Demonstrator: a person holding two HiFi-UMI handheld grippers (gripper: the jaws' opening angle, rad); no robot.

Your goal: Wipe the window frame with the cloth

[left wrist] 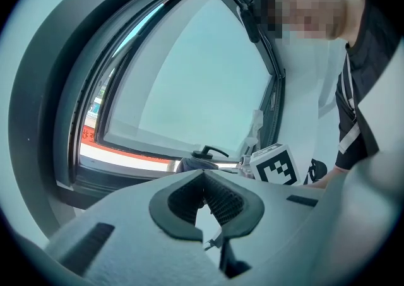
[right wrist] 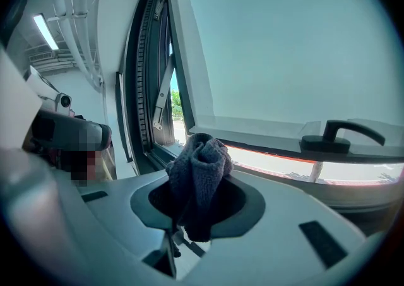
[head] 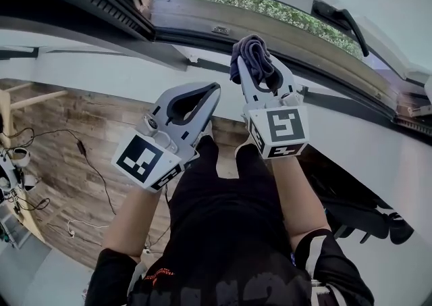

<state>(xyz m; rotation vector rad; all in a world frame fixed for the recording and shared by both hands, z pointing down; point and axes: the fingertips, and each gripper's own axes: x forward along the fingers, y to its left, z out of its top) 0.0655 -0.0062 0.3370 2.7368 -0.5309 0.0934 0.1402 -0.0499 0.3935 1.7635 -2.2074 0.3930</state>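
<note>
Cloth (right wrist: pixel 201 174) half buried in right gripper (head: pixel 259 65)

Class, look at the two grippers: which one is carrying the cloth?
The right gripper: its jaws are shut on the bunched dark grey cloth. The left gripper has its jaws together with nothing between them.

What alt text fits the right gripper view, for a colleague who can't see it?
The right claw is shut on a bunched dark grey cloth, which sticks up past its tips. Beyond it, the dark window frame runs up the left, and the opened white sash with a black handle fills the right.
</note>
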